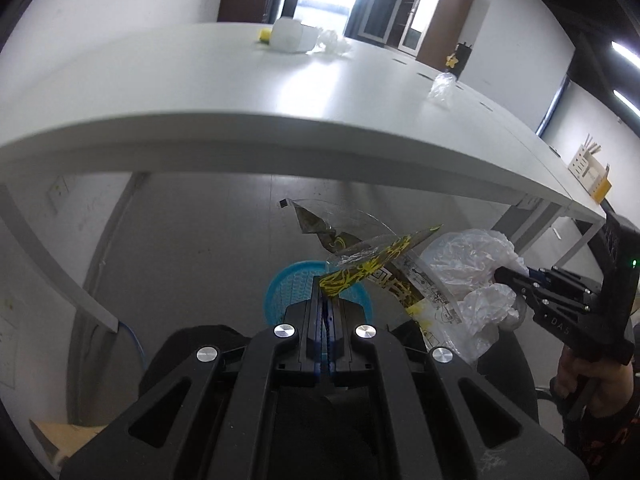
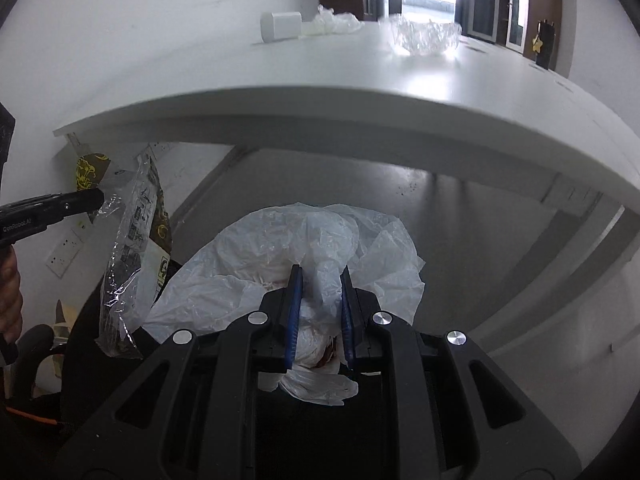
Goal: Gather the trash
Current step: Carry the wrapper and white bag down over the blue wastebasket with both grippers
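Observation:
My left gripper point(image 1: 327, 294) is shut on a crinkled clear wrapper with yellow and black print point(image 1: 372, 264), which fans out up and to the right, just in front of the table edge. Below it sits a blue mesh basket point(image 1: 292, 292) on the floor. My right gripper point(image 2: 320, 276) is shut on a crumpled white plastic bag point(image 2: 280, 248) that bulges ahead of its blue pads. In the left wrist view the right gripper point(image 1: 502, 276) and bag point(image 1: 468, 264) hang close beside the wrapper. In the right wrist view the left gripper point(image 2: 98, 200) holds the wrapper point(image 2: 136, 248) at the far left.
A white table point(image 1: 240, 92) spans above and ahead, with a white box point(image 1: 290, 34), a yellow item point(image 1: 265, 35) and clear plastic scraps point(image 1: 442, 88) on top. A table leg point(image 1: 104, 240) slants down the left. A person's hand point(image 1: 580, 376) grips the right tool. Grey floor lies under the table.

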Demonstrator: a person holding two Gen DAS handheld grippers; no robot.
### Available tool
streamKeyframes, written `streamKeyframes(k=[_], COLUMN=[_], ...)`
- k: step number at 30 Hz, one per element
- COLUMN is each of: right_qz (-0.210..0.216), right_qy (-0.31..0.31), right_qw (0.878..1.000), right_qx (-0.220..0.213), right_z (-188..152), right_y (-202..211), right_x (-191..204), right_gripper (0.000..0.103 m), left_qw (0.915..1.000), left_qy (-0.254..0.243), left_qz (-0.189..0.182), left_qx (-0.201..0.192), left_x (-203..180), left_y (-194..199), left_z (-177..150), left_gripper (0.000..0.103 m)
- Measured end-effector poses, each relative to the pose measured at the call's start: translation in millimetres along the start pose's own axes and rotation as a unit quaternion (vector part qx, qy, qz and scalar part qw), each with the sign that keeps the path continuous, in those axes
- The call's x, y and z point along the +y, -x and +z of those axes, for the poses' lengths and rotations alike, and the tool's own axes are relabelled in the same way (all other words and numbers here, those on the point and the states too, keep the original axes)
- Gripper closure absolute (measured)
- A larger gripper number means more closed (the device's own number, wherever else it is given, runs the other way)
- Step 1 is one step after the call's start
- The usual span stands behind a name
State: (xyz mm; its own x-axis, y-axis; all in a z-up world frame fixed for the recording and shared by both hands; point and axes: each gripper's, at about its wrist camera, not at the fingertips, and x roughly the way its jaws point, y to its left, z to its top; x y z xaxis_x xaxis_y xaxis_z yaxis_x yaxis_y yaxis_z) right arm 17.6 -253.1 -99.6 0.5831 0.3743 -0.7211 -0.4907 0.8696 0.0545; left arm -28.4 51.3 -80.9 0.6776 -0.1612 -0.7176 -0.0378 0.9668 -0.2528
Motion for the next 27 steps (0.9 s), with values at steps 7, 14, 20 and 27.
streamKeyframes(k=[7, 14, 20, 27], right_qz=[-0.020, -0.029, -0.023, -0.030], right_qy=[-0.007, -0.017, -0.045, -0.067], right_qw=[0.999, 0.996, 0.993, 0.985], right_qx=[0.038, 0.085, 0.109, 0.153], right_z=[-12.3, -21.3, -23.5, -24.9], right_y=[-45.5, -97.4, -128.9, -169.9], right_x=[-5.6, -1.8, -7.0, -19.8], right_gripper=[0.087, 0.087, 0.087, 0.087], left_qw=[0.9995, 0.9975, 0.9931, 0.9911], left_qy=[0.014, 0.024, 0.004, 0.020], left_qz=[0.018, 0.039, 0.095, 0.101], left_qx=[0.019, 0.053, 0.068, 0.084], left_x=[12.0, 15.2, 17.4, 23.2], left_y=[-42.4, -101.0, -139.9, -179.1], left_z=[-5.6, -9.6, -8.5, 2.0], left_gripper=[0.102, 0.102, 0.102, 0.102])
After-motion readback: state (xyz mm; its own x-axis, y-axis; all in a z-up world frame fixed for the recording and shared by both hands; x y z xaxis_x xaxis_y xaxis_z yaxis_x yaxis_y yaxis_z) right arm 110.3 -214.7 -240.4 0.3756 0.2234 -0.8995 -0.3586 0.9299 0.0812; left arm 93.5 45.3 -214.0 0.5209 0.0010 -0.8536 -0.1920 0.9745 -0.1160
